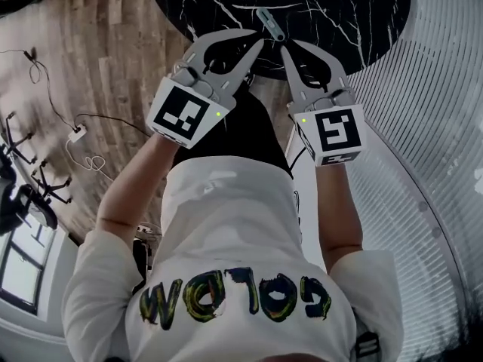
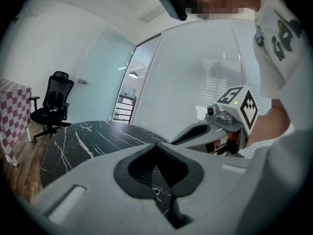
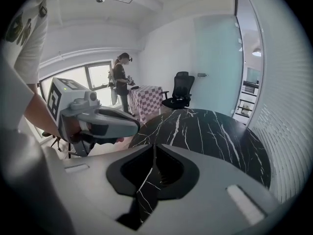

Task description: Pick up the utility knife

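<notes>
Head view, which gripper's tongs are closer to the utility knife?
The right gripper: its tongs nearly reach the near end of the utility knife, while the left gripper ends farther off, beside it.

The table (image 1: 332,13) lies ahead of you, with the utility knife (image 1: 270,23) on it near the edge closest to you. Your left gripper (image 1: 255,50) and right gripper (image 1: 288,49) sit side by side at that edge, and the knife lies just beyond and between their tips. The wall (image 1: 430,127) runs along your right, the floor (image 1: 98,44) with a cable (image 1: 90,161) lies to your left, and an office chair (image 3: 180,89) stands beyond the table's far side.
</notes>
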`<state>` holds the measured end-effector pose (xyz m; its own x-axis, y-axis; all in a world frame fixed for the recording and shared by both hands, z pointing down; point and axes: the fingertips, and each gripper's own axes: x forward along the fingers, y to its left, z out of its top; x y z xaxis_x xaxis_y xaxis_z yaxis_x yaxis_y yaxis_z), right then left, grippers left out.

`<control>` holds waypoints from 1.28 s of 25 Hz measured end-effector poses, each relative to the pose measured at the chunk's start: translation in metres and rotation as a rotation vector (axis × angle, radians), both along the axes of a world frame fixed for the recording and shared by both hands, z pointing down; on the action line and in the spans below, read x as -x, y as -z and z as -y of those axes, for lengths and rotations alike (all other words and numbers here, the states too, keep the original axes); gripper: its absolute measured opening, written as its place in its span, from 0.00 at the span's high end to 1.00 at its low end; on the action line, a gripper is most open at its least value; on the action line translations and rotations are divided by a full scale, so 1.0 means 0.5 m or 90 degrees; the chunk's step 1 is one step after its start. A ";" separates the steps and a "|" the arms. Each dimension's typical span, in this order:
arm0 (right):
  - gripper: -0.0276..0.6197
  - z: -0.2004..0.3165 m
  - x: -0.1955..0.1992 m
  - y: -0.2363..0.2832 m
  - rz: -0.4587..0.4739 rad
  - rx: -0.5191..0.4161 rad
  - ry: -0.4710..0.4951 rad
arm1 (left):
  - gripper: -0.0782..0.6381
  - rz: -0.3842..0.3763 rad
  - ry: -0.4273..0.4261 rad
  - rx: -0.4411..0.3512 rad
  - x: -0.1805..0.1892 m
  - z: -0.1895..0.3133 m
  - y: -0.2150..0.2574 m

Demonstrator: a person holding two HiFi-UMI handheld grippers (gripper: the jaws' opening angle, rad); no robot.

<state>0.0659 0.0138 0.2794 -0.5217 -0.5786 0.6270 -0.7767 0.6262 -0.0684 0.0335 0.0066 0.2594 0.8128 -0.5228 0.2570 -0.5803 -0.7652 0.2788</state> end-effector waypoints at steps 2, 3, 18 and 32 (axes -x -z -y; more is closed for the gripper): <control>0.92 0.001 -0.006 -0.030 -0.006 0.015 0.004 | 0.89 0.005 -0.001 0.005 -0.002 0.003 -0.025; 0.91 0.001 -0.009 -0.046 -0.010 0.022 0.006 | 0.89 0.007 -0.002 0.007 -0.002 0.004 -0.037; 0.83 0.027 -0.019 -0.249 -0.073 0.122 0.034 | 0.89 -0.003 -0.017 0.036 -0.029 0.025 -0.195; 0.77 0.053 -0.026 -0.369 -0.137 0.181 0.039 | 0.89 -0.001 -0.043 0.059 -0.041 0.042 -0.288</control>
